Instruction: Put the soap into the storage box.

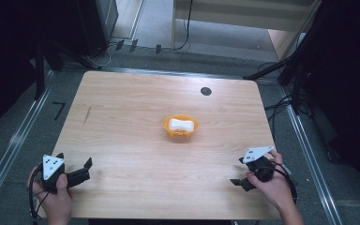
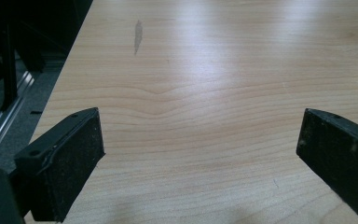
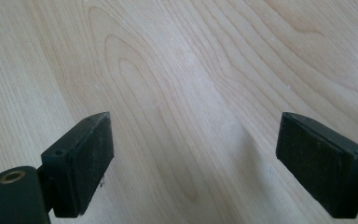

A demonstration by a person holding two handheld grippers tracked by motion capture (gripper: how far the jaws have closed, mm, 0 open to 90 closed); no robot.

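At the near left corner of the wooden table [image 1: 122, 140], the left gripper [image 1: 75, 171] rests in the person's hand with its 2 jaws spread wide and nothing between them. In the middle of the table sits a small orange bowl [image 1: 181, 128] holding a white, bone-shaped lump [image 1: 181, 124], well apart from both grippers. The bowl looks light, thin-walled and likely to slide; its rim seems the best place to pinch. The lump's firmness cannot be told. At the near right, the right gripper [image 1: 240, 171] is likewise spread and empty.
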